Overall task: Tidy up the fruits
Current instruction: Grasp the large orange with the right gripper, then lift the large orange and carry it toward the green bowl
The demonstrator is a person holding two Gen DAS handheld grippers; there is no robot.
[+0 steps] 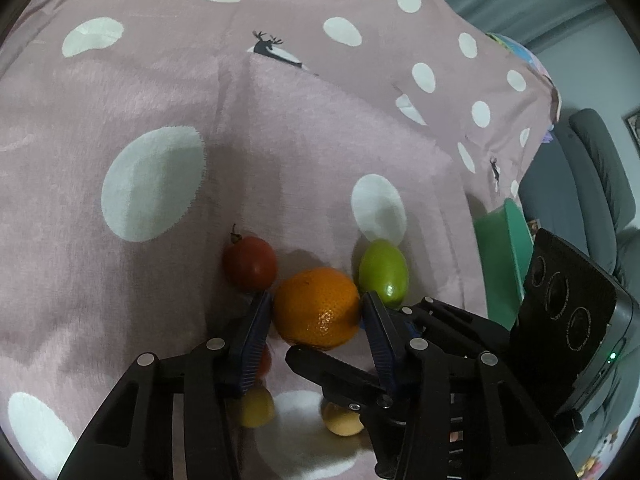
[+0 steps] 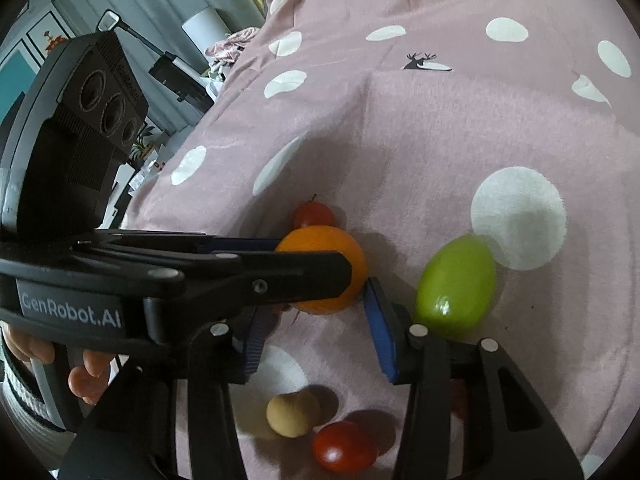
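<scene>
1. Cloth (image 1: 168, 92): pink with white spots, draped over the whole work surface. I cannot tell what lies under it.
2. Left gripper (image 1: 318, 316): its fingers (image 1: 256, 328) are clenched on item 5, blue pads touching it on the left and right. The body reads "GenRobot.AI" in white, the only legible writing.
3. Right gripper (image 2: 316, 316): fingers spread, grasping nothing, tips just near of item 5 and crossing under the left gripper.
4. Green tub (image 1: 500, 248): at the cloth's right edge, well apart from the fruit. Possibly the destination, but I cannot confirm that.
5. Orange (image 1: 318, 308): the task's thing, mid-cloth, between the red and green fruit. I cannot tell if it is off the cloth.
6. Green fruit (image 1: 383, 272): oval, just right of the orange.
7. Red fruit (image 1: 250, 262): stalked, just left of and beyond the orange.
8. Second red fruit (image 2: 344, 446): near edge.
9. Tan fruit (image 2: 292, 416): small, beside item 8.

Handling note: I would lift the orange straight up before travelling, since both neighbours sit close enough to be nudged and would roll. I would keep the grip moderate, as the round skin may slip, and draw the right gripper back out of the path.
</scene>
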